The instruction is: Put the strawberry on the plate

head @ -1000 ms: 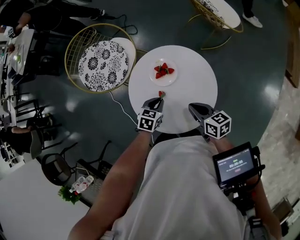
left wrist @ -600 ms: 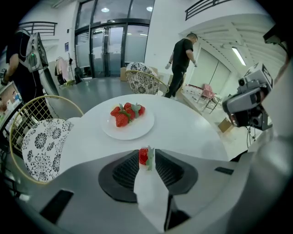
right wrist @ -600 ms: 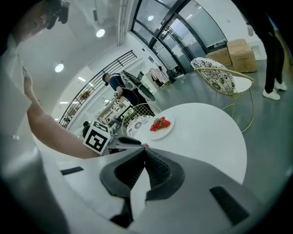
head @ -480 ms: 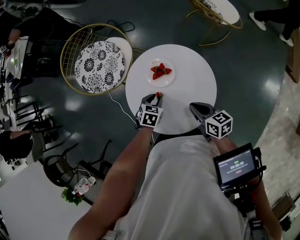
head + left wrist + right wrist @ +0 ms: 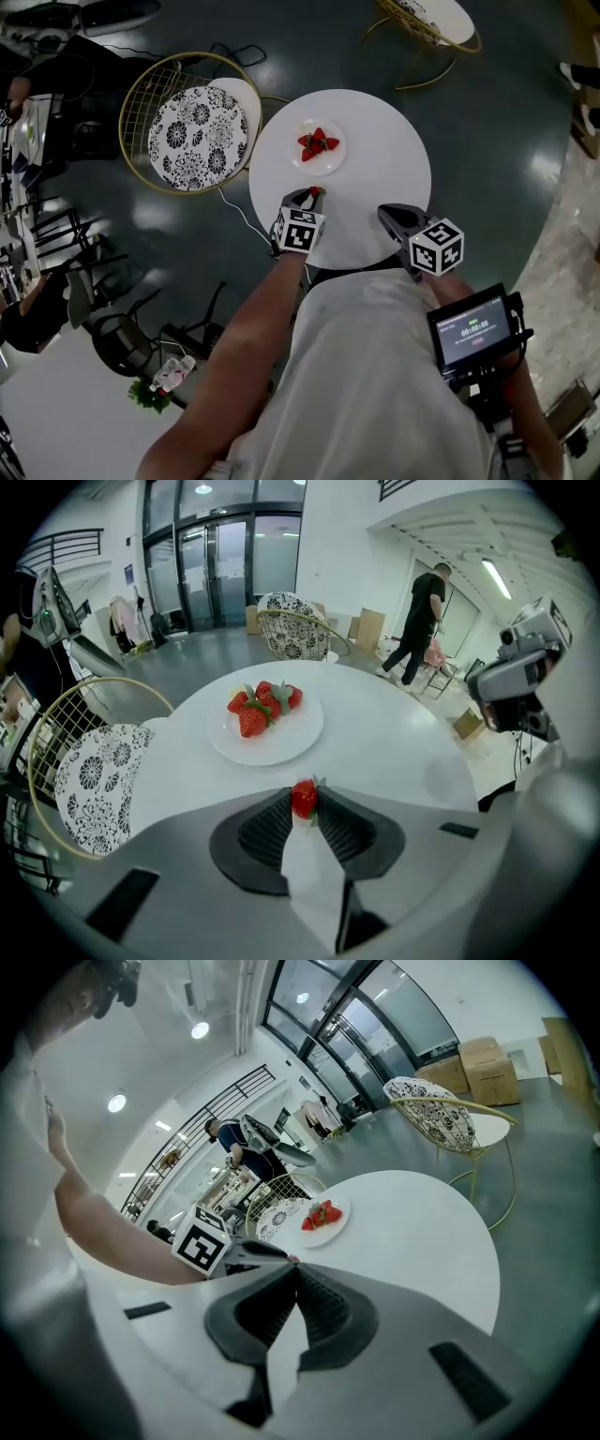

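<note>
While the left tool (image 5: 313,195) pinches the strawberry (image 5: 304,798) at its jaw tips above the round white worktop (image 5: 384,159), just short of the plate (image 5: 281,747) holding other strawberries (image 5: 262,705), the right tool (image 5: 293,1268) hovers near the worktop's edge, jaws pressed together on nothing.
</note>
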`<action>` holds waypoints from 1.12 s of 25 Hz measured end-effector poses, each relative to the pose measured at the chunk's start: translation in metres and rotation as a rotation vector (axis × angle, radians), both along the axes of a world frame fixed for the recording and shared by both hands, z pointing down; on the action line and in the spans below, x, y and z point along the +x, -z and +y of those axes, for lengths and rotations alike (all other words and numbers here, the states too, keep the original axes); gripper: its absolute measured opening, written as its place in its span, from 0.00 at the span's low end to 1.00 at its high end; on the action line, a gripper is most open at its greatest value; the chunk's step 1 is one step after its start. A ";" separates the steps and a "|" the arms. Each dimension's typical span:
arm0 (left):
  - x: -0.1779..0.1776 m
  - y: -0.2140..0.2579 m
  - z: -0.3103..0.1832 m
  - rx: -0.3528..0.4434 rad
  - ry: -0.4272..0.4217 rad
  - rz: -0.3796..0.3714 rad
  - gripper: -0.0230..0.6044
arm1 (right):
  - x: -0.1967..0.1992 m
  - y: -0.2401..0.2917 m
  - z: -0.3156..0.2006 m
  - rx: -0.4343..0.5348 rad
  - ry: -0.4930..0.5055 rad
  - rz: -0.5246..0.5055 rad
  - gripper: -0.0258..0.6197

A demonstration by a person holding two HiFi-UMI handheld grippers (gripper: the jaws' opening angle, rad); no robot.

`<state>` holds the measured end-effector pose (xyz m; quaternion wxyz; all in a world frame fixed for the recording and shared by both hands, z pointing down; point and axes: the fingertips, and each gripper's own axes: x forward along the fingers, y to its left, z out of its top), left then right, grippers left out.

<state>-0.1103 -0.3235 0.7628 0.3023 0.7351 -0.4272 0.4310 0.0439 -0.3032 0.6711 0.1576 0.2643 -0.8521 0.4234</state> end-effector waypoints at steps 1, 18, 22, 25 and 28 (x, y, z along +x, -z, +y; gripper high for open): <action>0.000 0.002 -0.001 0.008 -0.001 0.002 0.18 | 0.000 0.000 -0.001 0.001 -0.002 -0.001 0.05; 0.009 0.030 -0.038 0.077 0.129 0.087 0.18 | 0.000 0.001 -0.003 -0.006 -0.013 -0.009 0.05; 0.004 0.027 -0.050 0.062 0.208 0.117 0.18 | 0.004 0.000 -0.005 -0.008 -0.040 -0.008 0.05; -0.001 0.025 -0.058 0.062 0.257 0.127 0.18 | 0.008 -0.002 -0.005 -0.010 -0.057 -0.004 0.05; 0.000 0.026 -0.066 0.080 0.272 0.124 0.18 | 0.012 -0.003 -0.005 -0.015 -0.072 0.001 0.05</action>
